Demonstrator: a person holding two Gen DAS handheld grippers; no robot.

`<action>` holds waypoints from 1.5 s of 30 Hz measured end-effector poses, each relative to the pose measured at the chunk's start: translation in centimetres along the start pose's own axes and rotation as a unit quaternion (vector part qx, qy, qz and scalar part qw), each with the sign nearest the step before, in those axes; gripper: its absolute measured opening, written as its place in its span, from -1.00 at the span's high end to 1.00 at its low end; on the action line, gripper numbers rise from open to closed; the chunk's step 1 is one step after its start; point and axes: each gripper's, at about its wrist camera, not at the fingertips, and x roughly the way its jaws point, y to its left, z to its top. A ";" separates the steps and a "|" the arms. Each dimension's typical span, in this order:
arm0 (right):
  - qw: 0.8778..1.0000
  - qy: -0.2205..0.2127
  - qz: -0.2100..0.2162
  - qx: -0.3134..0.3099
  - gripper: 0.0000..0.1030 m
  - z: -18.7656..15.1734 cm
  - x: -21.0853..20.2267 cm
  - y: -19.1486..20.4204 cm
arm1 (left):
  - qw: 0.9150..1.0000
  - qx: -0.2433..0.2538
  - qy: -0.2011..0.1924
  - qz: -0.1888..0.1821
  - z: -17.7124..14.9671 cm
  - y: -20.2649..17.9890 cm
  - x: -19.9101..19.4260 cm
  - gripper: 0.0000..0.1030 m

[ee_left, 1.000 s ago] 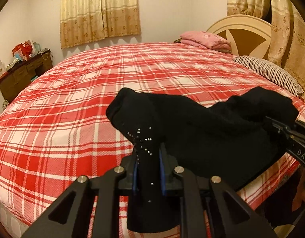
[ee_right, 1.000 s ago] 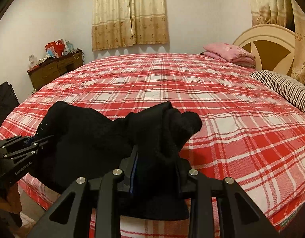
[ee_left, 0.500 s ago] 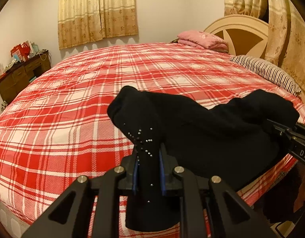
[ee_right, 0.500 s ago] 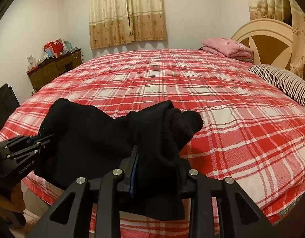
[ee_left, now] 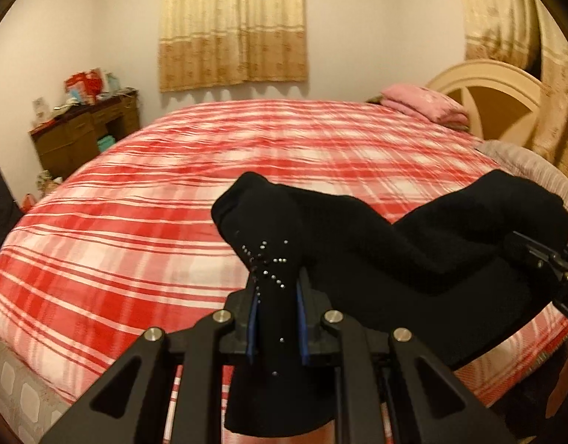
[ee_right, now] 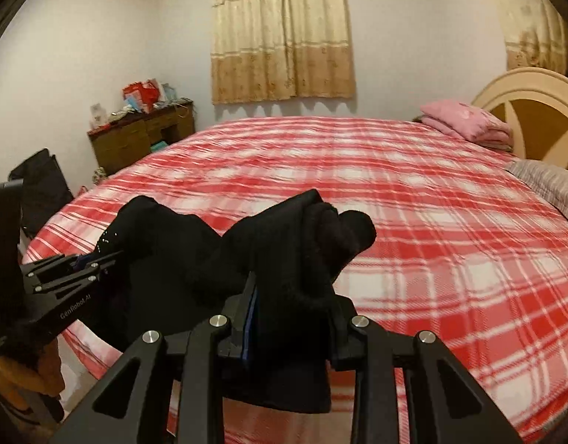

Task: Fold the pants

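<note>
Black pants (ee_left: 376, 255) with small silver studs hang between my two grippers above the near edge of the red plaid bed (ee_left: 154, 199). My left gripper (ee_left: 276, 318) is shut on one bunched end of the pants. My right gripper (ee_right: 291, 329) is shut on the other bunched end (ee_right: 306, 236). The right gripper shows at the right edge of the left wrist view (ee_left: 543, 262). The left gripper shows at the left of the right wrist view (ee_right: 73, 270). The cloth sags between them and hides the fingertips.
A stack of pink folded cloth (ee_right: 465, 122) and a striped pillow (ee_right: 550, 181) lie near the cream headboard (ee_right: 535, 111). A cluttered wooden dresser (ee_right: 139, 137) stands by the far wall under curtains (ee_right: 280, 33). A dark bag (ee_right: 43, 181) stands at left.
Both grippers have pulled back and risen from the bed with the pants held. The bed looks farther off and lower, and more of the room shows.
</note>
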 end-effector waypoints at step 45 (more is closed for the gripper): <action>0.984 -0.024 0.164 -0.059 0.41 5.9 9.9 17.6 | 0.983 -0.083 -0.021 0.165 1.1 17.7 0.1 0.66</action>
